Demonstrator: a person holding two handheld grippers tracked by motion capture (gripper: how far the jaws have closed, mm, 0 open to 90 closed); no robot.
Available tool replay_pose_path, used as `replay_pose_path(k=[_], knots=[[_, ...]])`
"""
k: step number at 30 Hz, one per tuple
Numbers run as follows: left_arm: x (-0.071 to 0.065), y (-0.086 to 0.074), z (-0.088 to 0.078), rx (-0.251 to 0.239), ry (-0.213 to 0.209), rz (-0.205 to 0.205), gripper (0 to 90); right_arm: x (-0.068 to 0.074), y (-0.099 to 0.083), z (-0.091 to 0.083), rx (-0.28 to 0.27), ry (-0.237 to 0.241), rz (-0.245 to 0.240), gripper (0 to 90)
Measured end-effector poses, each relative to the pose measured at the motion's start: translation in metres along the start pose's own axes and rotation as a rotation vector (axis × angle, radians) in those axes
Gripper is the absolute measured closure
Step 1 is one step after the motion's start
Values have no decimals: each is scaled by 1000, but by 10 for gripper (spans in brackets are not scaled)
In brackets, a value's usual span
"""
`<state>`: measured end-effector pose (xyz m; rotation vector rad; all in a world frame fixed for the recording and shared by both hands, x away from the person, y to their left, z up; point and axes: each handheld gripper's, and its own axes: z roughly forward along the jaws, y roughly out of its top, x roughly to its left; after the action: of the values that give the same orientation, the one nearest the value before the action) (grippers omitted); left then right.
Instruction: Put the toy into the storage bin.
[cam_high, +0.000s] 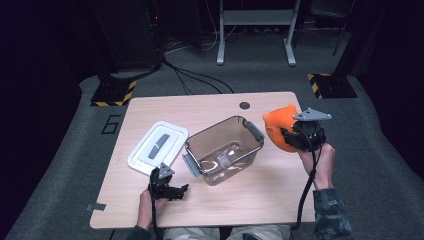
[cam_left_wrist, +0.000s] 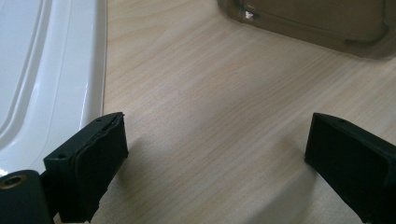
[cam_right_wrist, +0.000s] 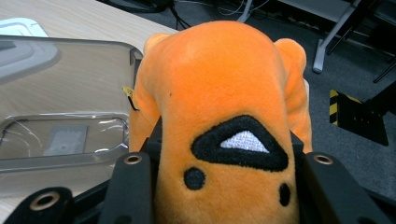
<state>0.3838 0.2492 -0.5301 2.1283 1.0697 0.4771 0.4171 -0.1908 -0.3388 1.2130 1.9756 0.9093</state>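
An orange plush toy (cam_high: 278, 126) hangs above the table's right side, clamped between the jaws of my right gripper (cam_high: 295, 136). In the right gripper view the orange plush toy (cam_right_wrist: 224, 107) bulges up between the two black jaws, showing a black triangle patch and black dots. A clear brown plastic bin (cam_high: 223, 149) stands open at the table's middle, just left of the toy; the bin (cam_right_wrist: 60, 116) is empty. My left gripper (cam_high: 176, 189) rests low at the front left, jaws wide apart over bare wood (cam_left_wrist: 215, 140) with nothing between them.
A white lid (cam_high: 157, 146) lies flat left of the bin, close to my left gripper; the lid's edge (cam_left_wrist: 46, 84) runs along the left jaw. Black cables, stand legs and yellow-black striped bases sit on the grey floor beyond the table (cam_high: 200, 107).
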Motion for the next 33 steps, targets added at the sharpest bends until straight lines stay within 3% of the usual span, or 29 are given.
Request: replay_pose_path(k=[33], knots=[[0,0,0,1,0,1,54,32,28,3,-36,47,-69,538]])
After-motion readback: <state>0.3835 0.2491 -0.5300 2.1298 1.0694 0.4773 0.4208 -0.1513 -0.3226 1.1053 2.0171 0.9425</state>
